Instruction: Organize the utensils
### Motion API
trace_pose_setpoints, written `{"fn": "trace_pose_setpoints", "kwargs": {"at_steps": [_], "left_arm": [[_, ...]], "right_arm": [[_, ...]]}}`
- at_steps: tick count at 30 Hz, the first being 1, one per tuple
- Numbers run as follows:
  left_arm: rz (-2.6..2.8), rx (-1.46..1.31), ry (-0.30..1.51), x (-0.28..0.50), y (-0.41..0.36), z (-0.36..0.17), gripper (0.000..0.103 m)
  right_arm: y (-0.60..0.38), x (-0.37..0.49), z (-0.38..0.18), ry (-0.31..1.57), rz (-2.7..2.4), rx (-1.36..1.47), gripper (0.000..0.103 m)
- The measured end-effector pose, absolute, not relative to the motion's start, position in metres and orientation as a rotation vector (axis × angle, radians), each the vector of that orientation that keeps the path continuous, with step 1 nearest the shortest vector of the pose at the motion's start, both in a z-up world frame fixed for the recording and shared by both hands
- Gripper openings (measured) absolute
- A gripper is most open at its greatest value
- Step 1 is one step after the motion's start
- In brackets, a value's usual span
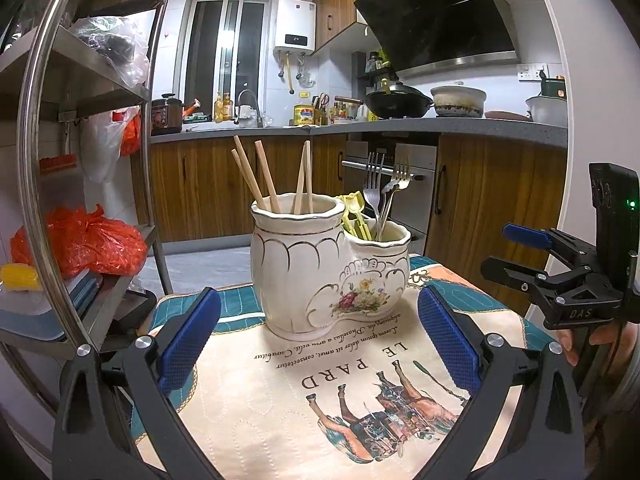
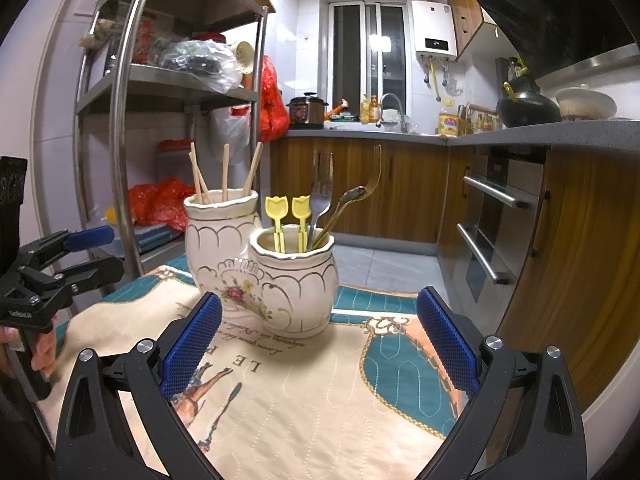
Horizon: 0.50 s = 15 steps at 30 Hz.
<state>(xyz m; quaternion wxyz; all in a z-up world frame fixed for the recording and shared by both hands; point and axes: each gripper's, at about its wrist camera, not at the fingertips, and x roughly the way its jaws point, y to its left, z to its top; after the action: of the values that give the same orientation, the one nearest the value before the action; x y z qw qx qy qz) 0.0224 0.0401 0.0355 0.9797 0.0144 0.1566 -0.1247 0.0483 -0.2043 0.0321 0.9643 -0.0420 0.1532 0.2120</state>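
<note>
Left gripper (image 1: 320, 336): held low over the near part of the cloth (image 1: 280, 392), aimed at the holder; blue pads spread wide, nothing between them.
Right gripper (image 2: 320, 336): level with the left, held low over the cloth toward its right side; blue pads wide apart, empty.
Hands: fingers of the right hand (image 1: 576, 342) wrapped round the right gripper's handle at the cloth's right edge; left hand (image 2: 38, 354) likewise at the left edge.
Ceramic holder (image 1: 320, 268): upright near the far edge of the cloth, two joined cups, taller one on the left.
Chopsticks (image 1: 276, 178): five, leaning in the taller cup.
Forks (image 1: 382, 188): standing in the shorter cup beside the yellow picks (image 2: 290, 220); a spoon (image 2: 344, 208) leans among them.
Open room: bare cloth between both grippers and the holder.
Edges: metal shelf rack (image 2: 132, 120) close beyond the left edge; wooden cabinets (image 2: 568, 248) and oven front just beyond the right edge; floor past the far edge.
</note>
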Motion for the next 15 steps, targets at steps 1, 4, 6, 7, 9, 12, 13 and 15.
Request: {"fn": "trace_pose_setpoints", "kwargs": {"at_steps": [1, 4, 6, 7, 9, 12, 13, 15], "left_arm": [[-0.251, 0.029, 0.315, 0.0225, 0.0401, 0.0355, 0.097], [-0.252, 0.028, 0.317, 0.0227, 0.0403, 0.0355, 0.097], [-0.252, 0.027, 0.319, 0.0227, 0.0400, 0.0353, 0.097], [-0.253, 0.026, 0.320, 0.0226, 0.0400, 0.0355, 0.097], [-0.252, 0.028, 0.320, 0.0227, 0.0397, 0.0356, 0.097], [-0.252, 0.027, 0.319, 0.0227, 0.0397, 0.0354, 0.097], [-0.252, 0.027, 0.319, 0.0227, 0.0396, 0.0354, 0.097], [-0.252, 0.028, 0.320, 0.0228, 0.0396, 0.0354, 0.097]], "right_arm": [[-0.2043, 0.0484, 0.0321, 0.310, 0.429, -0.084, 0.097], [-0.2042, 0.0484, 0.0321, 0.311, 0.429, -0.084, 0.097], [-0.2044, 0.0483, 0.0322, 0.310, 0.429, -0.083, 0.097], [-0.2045, 0.0478, 0.0322, 0.309, 0.429, -0.081, 0.097], [-0.2042, 0.0484, 0.0322, 0.310, 0.429, -0.084, 0.097], [-0.2043, 0.0484, 0.0322, 0.310, 0.429, -0.083, 0.097], [-0.2039, 0.0479, 0.0321, 0.310, 0.429, -0.083, 0.097], [-0.2043, 0.0485, 0.0322, 0.310, 0.429, -0.084, 0.097]]}}
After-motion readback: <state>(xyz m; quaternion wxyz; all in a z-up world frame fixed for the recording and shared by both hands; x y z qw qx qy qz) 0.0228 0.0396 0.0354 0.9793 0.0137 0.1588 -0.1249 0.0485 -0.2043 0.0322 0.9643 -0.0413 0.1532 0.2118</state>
